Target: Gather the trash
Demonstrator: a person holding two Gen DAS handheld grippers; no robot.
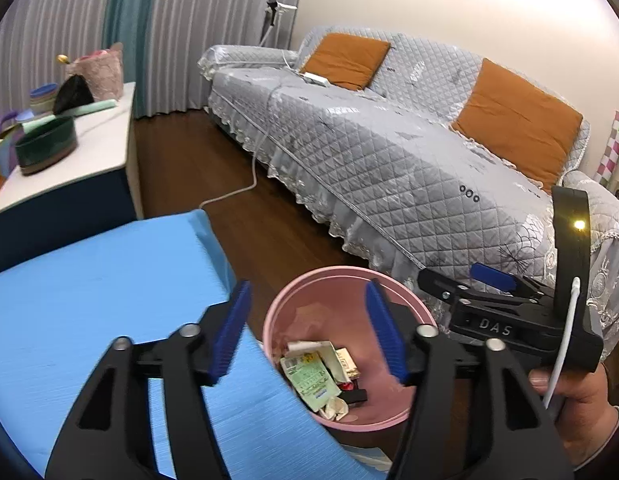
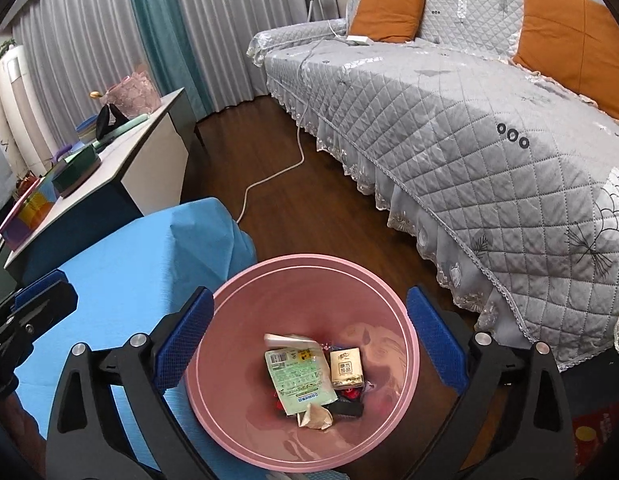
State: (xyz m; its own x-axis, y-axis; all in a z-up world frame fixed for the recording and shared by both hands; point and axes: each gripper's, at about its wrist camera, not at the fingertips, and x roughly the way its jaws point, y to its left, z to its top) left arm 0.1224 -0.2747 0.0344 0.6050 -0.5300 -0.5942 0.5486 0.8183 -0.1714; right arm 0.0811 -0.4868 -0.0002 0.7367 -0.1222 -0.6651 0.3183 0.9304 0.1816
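I have both grippers over the pink bin [image 2: 233,344], which stands on the wood floor [image 2: 333,216] between the blue-covered table [image 2: 121,280] and the grey quilted sofa [image 2: 489,128].

1. Left gripper [image 1: 307,320]: jaws apart, nothing between the blue pads. It points down over the bin's near-left rim.
2. Right gripper [image 2: 309,336]: jaws wide apart, empty. It sits almost centred over the bin mouth, pointing steeply down. In the left wrist view I see it from the side, with the person's hand [image 1: 577,404] on its handle.

Trash already in the bin: a green-and-white wrapper [image 2: 299,376], a small gold pack [image 2: 345,366], a crumpled paper scrap [image 2: 315,416] and dark and red pieces beneath, all lying flat on the bottom.

Key relation: the bin lies directly below and ahead of both grippers. I judge the drop done for this cycle. No loose trash shows on the visible part of the blue cover, which lies to the left of both grippers, so I judge the left gripper is the nearer one for any next pick on that side. Long axis of the next item: cannot tell, none is in view
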